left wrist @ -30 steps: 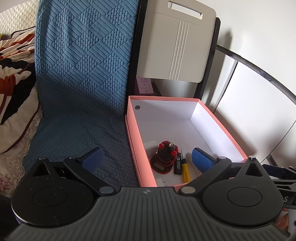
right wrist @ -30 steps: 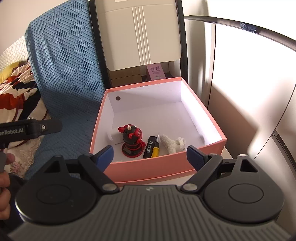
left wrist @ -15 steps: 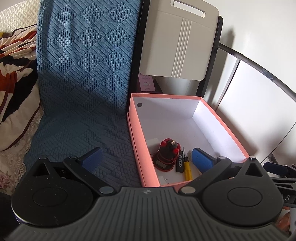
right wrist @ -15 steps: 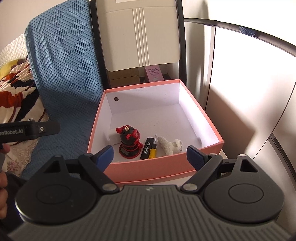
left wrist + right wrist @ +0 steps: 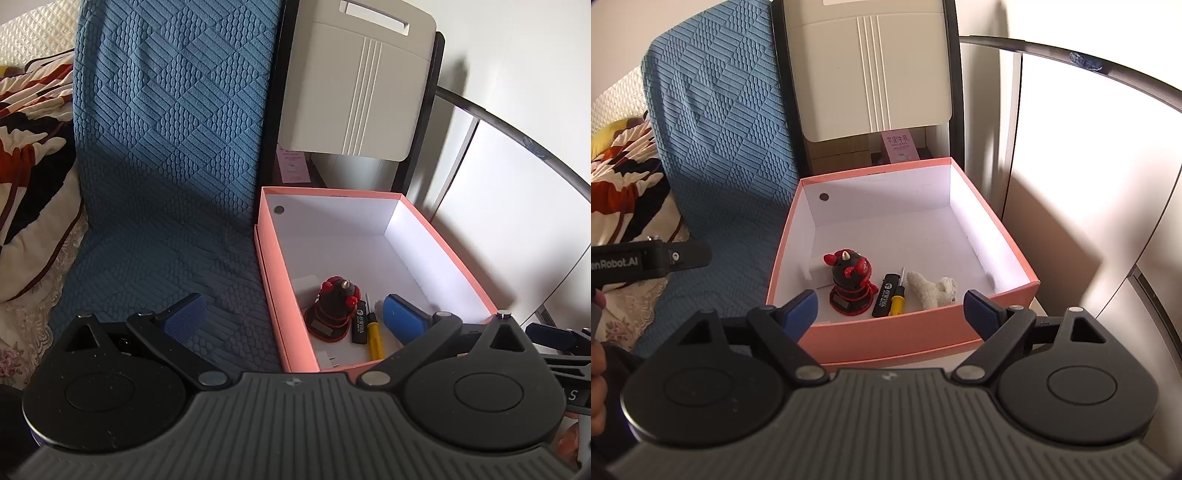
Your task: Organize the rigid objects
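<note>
A pink box with a white inside stands open; it also shows in the left wrist view. In it stand a black and red figurine, a black lighter, a yellow-handled screwdriver, a white plush toy and a white block. My left gripper is open and empty, over the box's near left wall. My right gripper is open and empty, just in front of the box's near wall.
A blue quilted cover lies left of the box. A cream panel in a black frame stands behind the box. A patterned blanket lies far left. White cabinet doors stand on the right.
Both grippers have drawn back and risen slightly; the box sits a little lower and farther in both views. Both stay open and empty.
</note>
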A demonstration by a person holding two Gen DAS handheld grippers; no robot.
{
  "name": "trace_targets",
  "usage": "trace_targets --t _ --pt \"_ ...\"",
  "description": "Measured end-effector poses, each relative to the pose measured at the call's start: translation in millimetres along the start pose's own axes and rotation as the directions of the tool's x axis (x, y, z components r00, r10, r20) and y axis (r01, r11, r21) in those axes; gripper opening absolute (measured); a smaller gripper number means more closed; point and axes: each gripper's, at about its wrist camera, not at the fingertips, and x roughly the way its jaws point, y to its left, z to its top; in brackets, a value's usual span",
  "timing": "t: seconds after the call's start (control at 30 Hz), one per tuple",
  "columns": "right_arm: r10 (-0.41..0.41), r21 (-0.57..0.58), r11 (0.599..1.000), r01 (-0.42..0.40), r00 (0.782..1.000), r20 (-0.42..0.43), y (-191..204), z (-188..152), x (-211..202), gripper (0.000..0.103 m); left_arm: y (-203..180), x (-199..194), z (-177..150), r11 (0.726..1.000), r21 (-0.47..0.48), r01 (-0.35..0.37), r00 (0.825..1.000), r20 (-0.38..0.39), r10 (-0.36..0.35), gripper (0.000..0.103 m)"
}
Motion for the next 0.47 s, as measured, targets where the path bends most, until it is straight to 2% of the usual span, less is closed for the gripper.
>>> trace_targets --t 0.47 --pt "-0.003 0.01 1.0 0.003 1.0 0.0 -0.4 0.5 1.5 0.088 0.5 0.8 -0.1 1.0 -0.009 0.004 1.0 -0.011 -0.004 0.103"
